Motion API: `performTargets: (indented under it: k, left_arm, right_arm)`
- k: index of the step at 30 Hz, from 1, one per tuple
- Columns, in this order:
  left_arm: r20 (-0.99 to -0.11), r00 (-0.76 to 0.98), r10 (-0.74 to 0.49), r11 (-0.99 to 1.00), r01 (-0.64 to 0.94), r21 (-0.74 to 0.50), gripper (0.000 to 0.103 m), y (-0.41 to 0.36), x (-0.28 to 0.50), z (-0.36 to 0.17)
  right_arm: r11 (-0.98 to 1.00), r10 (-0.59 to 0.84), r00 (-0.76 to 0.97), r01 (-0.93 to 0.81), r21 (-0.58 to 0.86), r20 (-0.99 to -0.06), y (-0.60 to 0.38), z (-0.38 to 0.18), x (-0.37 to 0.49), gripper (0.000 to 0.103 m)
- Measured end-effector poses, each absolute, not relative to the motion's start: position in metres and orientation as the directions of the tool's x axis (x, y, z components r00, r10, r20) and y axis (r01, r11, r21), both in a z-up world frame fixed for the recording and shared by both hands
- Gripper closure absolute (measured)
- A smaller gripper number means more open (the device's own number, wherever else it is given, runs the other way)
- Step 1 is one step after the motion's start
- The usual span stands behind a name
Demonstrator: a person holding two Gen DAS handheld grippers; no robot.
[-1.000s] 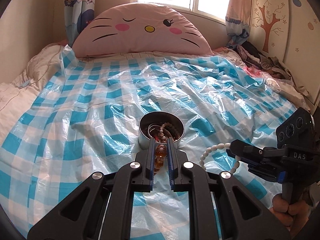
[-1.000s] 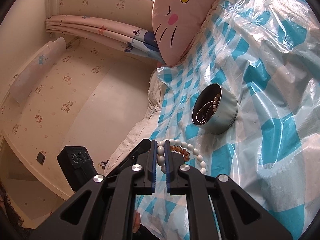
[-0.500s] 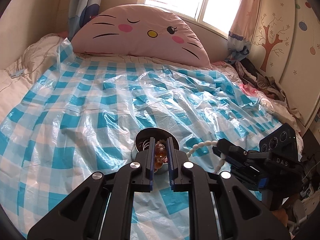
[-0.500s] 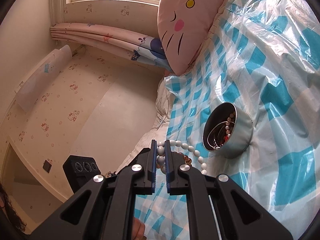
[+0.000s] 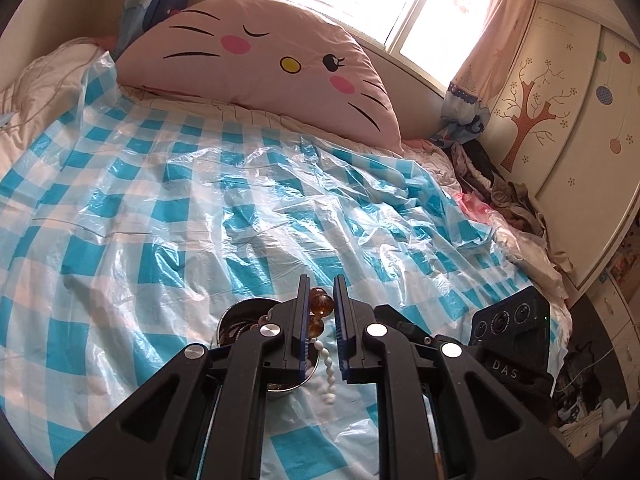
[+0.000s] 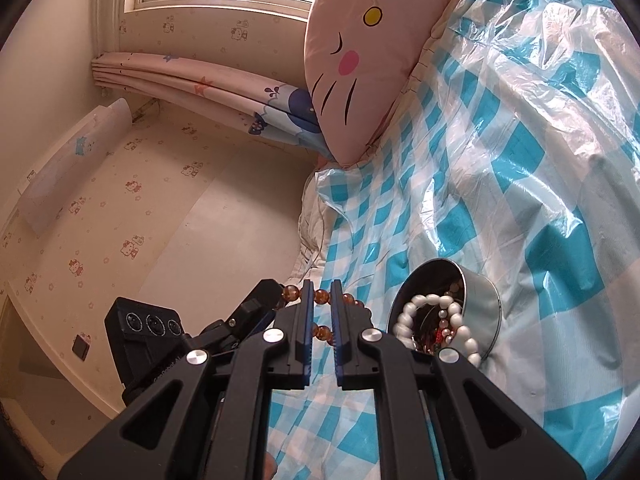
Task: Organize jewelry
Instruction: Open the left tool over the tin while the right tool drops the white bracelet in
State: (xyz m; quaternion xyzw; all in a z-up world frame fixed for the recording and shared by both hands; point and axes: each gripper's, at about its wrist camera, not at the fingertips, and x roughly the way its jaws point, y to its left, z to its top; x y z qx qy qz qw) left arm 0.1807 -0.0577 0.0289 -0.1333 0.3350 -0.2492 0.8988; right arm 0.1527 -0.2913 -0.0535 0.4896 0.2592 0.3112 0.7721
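A round metal tin [image 6: 478, 306] with several bracelets inside sits on the blue checked plastic sheet [image 6: 520, 160]. A white bead bracelet [image 6: 434, 310] hangs over the tin's rim; it also shows below my left fingers [image 5: 326, 366]. My left gripper [image 5: 320, 300] is shut on an amber bead bracelet [image 5: 318, 306], held above the tin [image 5: 240, 322]. My right gripper [image 6: 320, 300] has a narrow gap, and the amber bracelet [image 6: 320, 296] passes between its fingers. The left gripper [image 6: 256, 300] shows at the left of the right wrist view, holding that bracelet.
A pink cat-face pillow [image 5: 260, 56] lies at the head of the bed under the window. Clothes are piled [image 5: 500, 188] at the bed's right side by a wardrobe [image 5: 560, 120]. A wall runs along the bed's left side [image 6: 140, 220].
The right gripper has let go of the white bracelet, which now hangs on the tin's rim. Both grippers came together, and the amber bracelet now lies between the right fingers too.
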Motion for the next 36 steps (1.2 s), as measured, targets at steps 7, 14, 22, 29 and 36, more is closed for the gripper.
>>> performTargets:
  k: [7, 14, 22, 29, 36]
  left_arm:
    - [-0.634, 0.638, -0.437, 0.894, 0.234, -0.381, 0.092, -0.053, 0.205, -0.005]
    - [-0.713, 0.61, -0.346, 0.934, 0.154, -0.322, 0.09, -0.044, 0.213, -0.024]
    - [-0.705, 0.618, -0.347, 0.934, 0.164, -0.316, 0.071, -0.044, 0.206, -0.019]
    - [-0.702, 0.622, -0.346, 0.932, 0.145, -0.331, 0.065, -0.038, 0.204, -0.019]
    - [-0.706, 0.624, -0.335, 0.927, 0.084, -0.366, 0.061, -0.021, 0.208, -0.022]
  right_arm:
    - [0.418, 0.72, 0.668, -0.201, 0.886, -0.189, -0.285, -0.057, 0.167, 0.093]
    - [0.731, 0.511, 0.687, -0.031, 0.682, -0.516, -0.297, -0.059, 0.144, 0.064]
    - [0.97, 0.218, 0.54, -0.025, 0.244, -0.813, -0.245, -0.095, 0.163, 0.066]
    - [0.904, 0.357, 0.547, 0.003, 0.428, -0.757, -0.272, -0.093, 0.149, 0.095]
    - [0.703, 0.55, 0.679, -0.064, 0.708, -0.485, -0.298, -0.053, 0.133, 0.095]
